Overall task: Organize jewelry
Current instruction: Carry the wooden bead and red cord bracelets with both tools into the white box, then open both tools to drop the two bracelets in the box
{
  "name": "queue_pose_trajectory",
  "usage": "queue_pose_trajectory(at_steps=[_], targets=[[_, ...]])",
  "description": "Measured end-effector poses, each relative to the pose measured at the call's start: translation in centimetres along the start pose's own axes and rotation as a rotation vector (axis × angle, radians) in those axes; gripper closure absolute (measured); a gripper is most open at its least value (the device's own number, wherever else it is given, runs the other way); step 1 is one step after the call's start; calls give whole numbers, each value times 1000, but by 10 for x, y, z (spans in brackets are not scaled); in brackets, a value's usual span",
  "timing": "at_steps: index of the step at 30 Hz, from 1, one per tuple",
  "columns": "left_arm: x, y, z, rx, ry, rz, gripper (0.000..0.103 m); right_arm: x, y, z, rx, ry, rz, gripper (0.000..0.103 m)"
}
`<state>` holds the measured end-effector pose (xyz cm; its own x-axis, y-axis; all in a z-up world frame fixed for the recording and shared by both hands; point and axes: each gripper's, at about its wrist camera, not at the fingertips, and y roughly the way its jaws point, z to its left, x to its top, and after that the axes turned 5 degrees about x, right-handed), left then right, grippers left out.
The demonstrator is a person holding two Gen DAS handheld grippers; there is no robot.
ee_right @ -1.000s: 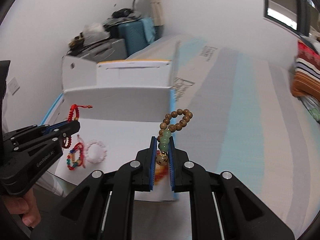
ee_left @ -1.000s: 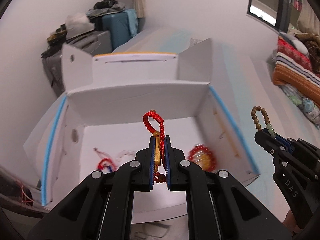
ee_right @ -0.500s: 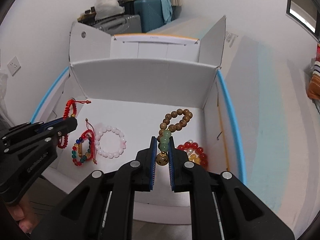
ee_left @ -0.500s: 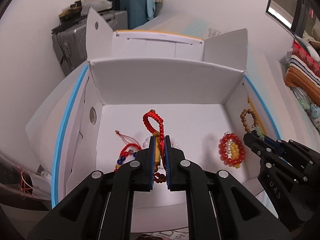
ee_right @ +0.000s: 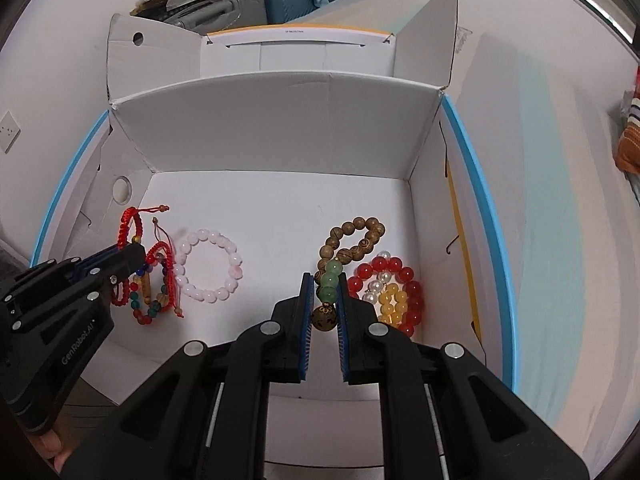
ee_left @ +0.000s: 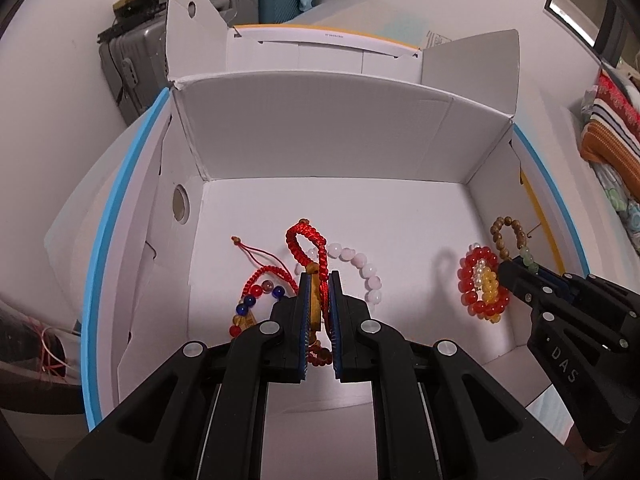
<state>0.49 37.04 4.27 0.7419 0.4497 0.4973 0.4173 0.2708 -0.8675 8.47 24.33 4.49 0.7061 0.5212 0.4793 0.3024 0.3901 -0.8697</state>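
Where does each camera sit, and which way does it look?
Left wrist: on the left gripper, looking down into the white box; the right gripper shows at the right.
Right wrist: on the right gripper, looking down into the box; the left gripper shows at the left.
Shared: the box and the pink bracelet.

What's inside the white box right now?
On the white box floor: a pink bead bracelet, a red cord bracelet with colored beads, and a red, yellow and pearl bracelet cluster, partly covered by the right claw.
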Motion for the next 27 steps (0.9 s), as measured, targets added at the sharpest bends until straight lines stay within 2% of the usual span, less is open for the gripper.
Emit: queue_pose_trajectory(at_steps=[11, 20, 21, 23, 27], targets=[[1, 9, 5, 7, -8, 23, 95, 1, 6, 0, -8, 14, 21, 92], [3, 5, 6, 2, -19, 12, 89, 3, 4, -2, 6, 30, 7, 89], [3, 3, 6, 4, -21, 7, 81, 3, 3, -2, 9, 28, 4, 87], [3, -2, 6, 18, -27, -14, 72, 3, -2, -3, 8, 27, -14, 70], [4, -15, 7, 28, -35, -57, 52, 3, -14, -4, 11, 28, -56, 62]])
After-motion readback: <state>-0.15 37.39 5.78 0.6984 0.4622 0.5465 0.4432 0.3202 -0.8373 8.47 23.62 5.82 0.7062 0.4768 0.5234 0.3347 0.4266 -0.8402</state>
